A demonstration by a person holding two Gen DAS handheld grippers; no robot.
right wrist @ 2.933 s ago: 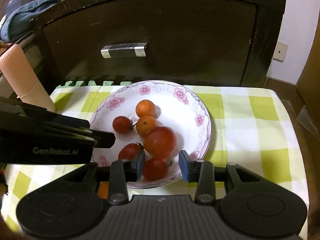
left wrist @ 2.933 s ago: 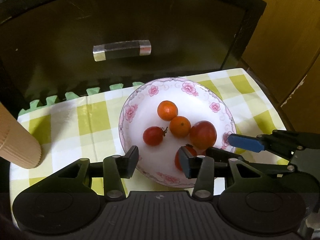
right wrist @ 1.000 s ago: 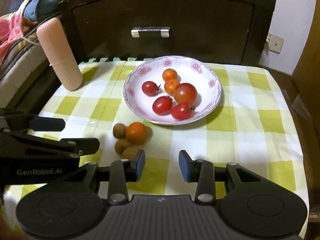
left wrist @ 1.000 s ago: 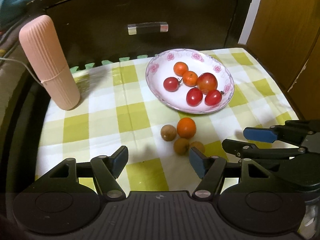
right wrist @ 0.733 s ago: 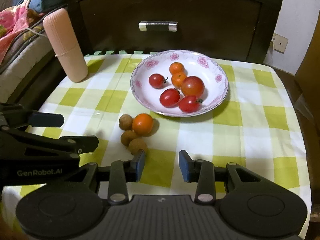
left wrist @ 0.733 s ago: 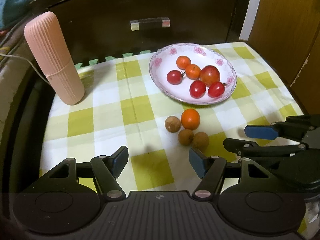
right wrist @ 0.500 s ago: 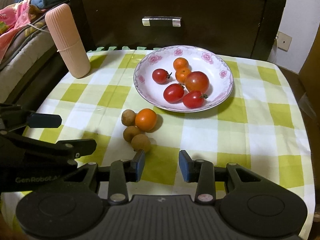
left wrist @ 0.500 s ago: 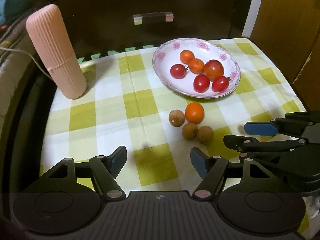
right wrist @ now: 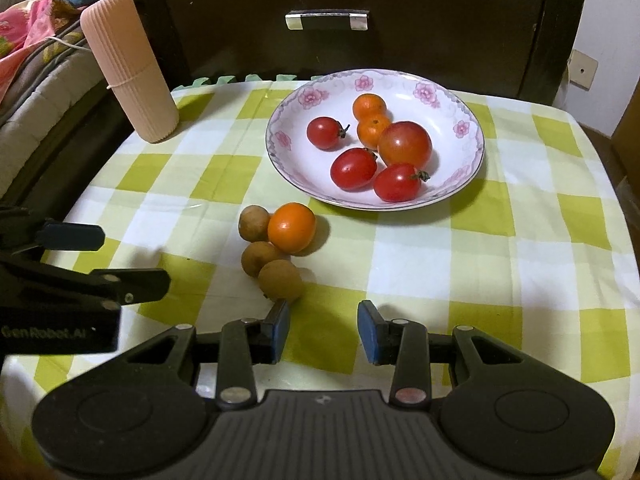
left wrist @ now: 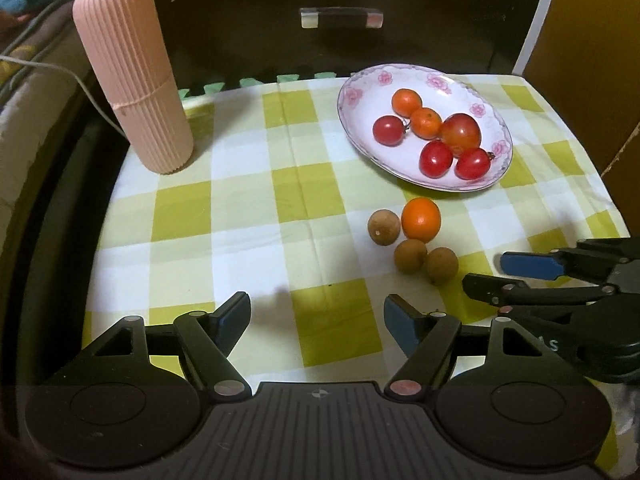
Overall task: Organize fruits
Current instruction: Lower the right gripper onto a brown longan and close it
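A white floral plate [left wrist: 362, 80] [right wrist: 460, 110] holds several red tomatoes and two small oranges. On the checked cloth in front of it lie a loose orange [left wrist: 421, 219] [right wrist: 291, 227] and three brown longans [left wrist: 441, 265] [right wrist: 280, 281]. My left gripper [left wrist: 316, 318] is open and empty, low over the cloth, left of the loose fruit. My right gripper [right wrist: 323, 328] is open and empty, its left finger just short of the nearest longan. Each gripper shows in the other's view: the right one [left wrist: 500, 270] at the right edge, the left one [right wrist: 124, 256] at the left edge.
A tall ribbed pink container [left wrist: 134, 72] [right wrist: 128, 68] stands at the back left of the table. A dark cabinet with a metal handle [left wrist: 340, 18] [right wrist: 326, 20] backs the table. Bedding and a cord lie off the left edge. Wooden furniture stands at the right.
Both grippers have pulled back from over the plate toward the table's front, bringing the loose orange and longans into view. Over the last second both have risen a little; the fruit has not moved.
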